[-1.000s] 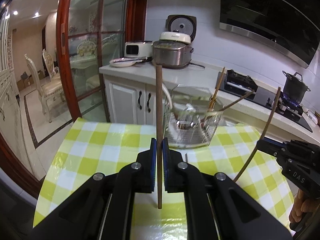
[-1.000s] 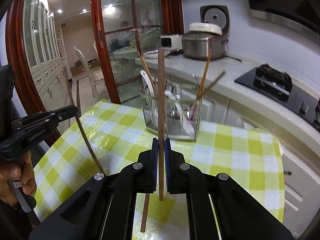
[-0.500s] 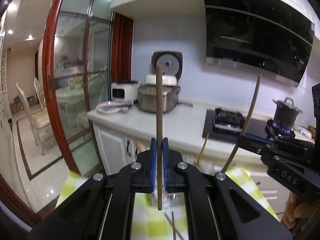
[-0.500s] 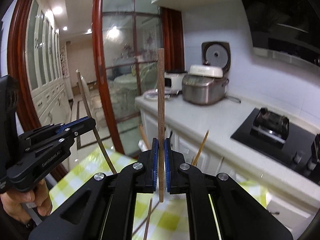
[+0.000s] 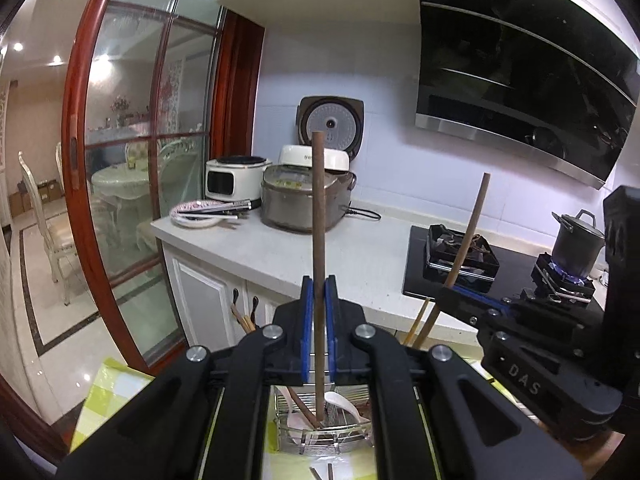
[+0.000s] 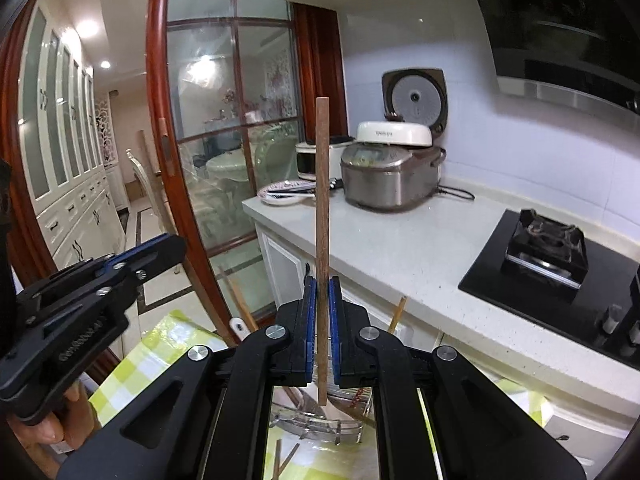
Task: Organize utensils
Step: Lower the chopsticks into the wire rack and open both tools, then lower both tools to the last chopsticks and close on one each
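Observation:
My left gripper (image 5: 319, 280) is shut on a dark brown chopstick (image 5: 319, 240) that stands upright between its blue pads. My right gripper (image 6: 321, 280) is shut on a lighter brown chopstick (image 6: 322, 200), also upright. Both hang above the wire utensil basket (image 5: 320, 438), which holds spoons and other chopsticks. In the left wrist view the right gripper (image 5: 452, 292) appears at the right with its chopstick (image 5: 468, 236) slanting. In the right wrist view the left gripper (image 6: 160, 246) shows at the left, a hand below it.
The basket (image 6: 316, 424) stands on a yellow-checked tablecloth (image 6: 160, 352); loose chopsticks (image 6: 286, 460) lie in front of it. Behind is a white counter (image 5: 340, 256) with rice cookers (image 5: 304, 196), a plate (image 5: 200, 214), a black hob (image 5: 500, 276) with a pot (image 5: 576, 246) over a flame.
Both grippers have risen with their chopsticks and closed in on the basket, which now sits low between the fingers. The table has dropped almost out of view.

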The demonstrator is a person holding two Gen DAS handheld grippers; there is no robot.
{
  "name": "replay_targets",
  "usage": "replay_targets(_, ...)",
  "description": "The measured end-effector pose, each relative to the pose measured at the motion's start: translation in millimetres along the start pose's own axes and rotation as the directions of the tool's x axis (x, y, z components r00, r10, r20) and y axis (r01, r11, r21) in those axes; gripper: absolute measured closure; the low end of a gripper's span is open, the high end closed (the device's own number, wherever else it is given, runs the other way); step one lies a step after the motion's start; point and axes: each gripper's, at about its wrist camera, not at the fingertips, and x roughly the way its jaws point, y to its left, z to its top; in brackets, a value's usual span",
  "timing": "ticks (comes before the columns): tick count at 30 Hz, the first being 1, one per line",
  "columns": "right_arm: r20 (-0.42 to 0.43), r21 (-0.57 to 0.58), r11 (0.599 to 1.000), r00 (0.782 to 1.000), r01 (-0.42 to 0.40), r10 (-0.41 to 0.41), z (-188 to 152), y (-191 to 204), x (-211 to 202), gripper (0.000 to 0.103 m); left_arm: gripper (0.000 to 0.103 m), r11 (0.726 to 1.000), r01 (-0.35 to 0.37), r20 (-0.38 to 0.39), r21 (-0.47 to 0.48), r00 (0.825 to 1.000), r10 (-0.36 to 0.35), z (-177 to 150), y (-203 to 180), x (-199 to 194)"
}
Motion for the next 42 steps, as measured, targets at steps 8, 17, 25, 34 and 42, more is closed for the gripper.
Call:
replay_targets(8,-0.063,0.002,1.000,0.998,0.014,-0.014,-16,-4,30,0.097,0.097,1.000,0.015,-0.041,-0.016,0.999,-0.016,-16,2,26)
replay_targets(17,-0.105,-0.007,0.999,0.994,0.036,-0.037,-31,-2,52,0.097,0.097,0.999,0.029,-0.093,-0.041,0.995,-0.033,-36,7,47)
replay_targets(25,-0.165,-0.013,0.999,0.985,0.053,-0.055,-51,-9,71,0.096,0.096,0.999,0.020,-0.161,-0.047,0.987,-0.027,-54,9,64)
replay_targets(34,-0.131,-0.039,0.997,0.989,0.062,-0.067,-52,-3,63,0.052,0.075,0.999,0.010,-0.170,-0.039,0.985,-0.017,-61,18,55)
replay_targets(42,-0.053,-0.036,0.994,0.993,0.102,-0.104,-39,-2,26,0.037,0.070,0.999,-0.004,-0.134,-0.040,0.991,-0.001,-58,24,19)
